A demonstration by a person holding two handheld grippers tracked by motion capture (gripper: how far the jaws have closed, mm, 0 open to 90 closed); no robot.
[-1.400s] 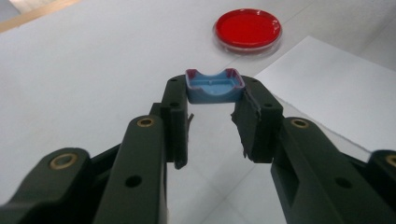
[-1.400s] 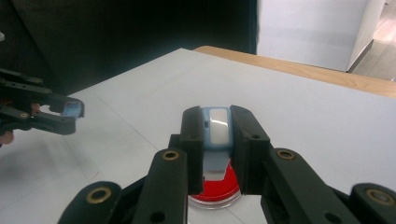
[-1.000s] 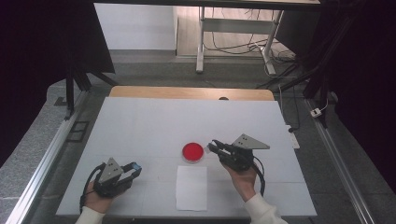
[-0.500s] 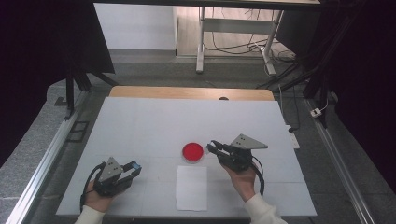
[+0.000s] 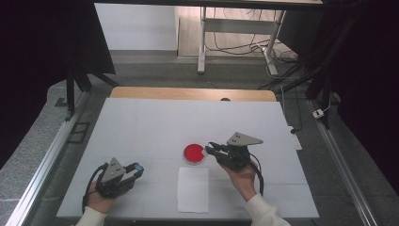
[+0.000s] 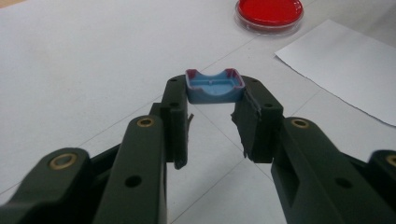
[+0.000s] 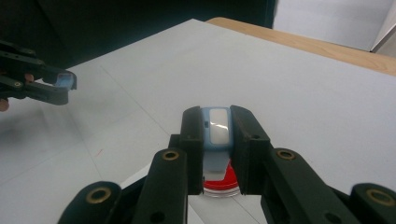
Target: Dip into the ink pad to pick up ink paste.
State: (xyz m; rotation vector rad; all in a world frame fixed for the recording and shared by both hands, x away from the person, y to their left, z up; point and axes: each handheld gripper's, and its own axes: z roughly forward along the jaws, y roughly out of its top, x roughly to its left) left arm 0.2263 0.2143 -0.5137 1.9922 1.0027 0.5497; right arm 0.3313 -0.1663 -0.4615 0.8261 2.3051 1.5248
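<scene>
The left gripper (image 5: 134,168) rests at the near left of the table (image 5: 141,122), pointing right toward the centre. Its jaws pinch a small blue cap (image 6: 214,87) at their tips; in the left gripper view the cap's hollow side faces up, with a dark red rim and a notched far edge.

To its right, a white sheet of paper (image 5: 193,189) lies flat at the near centre. Just beyond the sheet's far edge sits a round petri dish (image 5: 194,154) with red contents, apparently lidded.

At the right, the right gripper (image 5: 210,149) is held over the dish's right rim, pointing left. Its jaws are pressed onto a pale blue flat tool (image 7: 216,128) with a white window on its upper face. The tool's long axis runs along the jaws, its tip projecting past them to the left, above the red dish (image 7: 219,179).

Progress, as judged: the cap appears already separated from the tool, so uncapping is done. The tool is positioned at the dish but contact cannot be confirmed. Remaining work is likely applying the tool to the dish or the paper, then recapping; the two grippers are well apart.
</scene>
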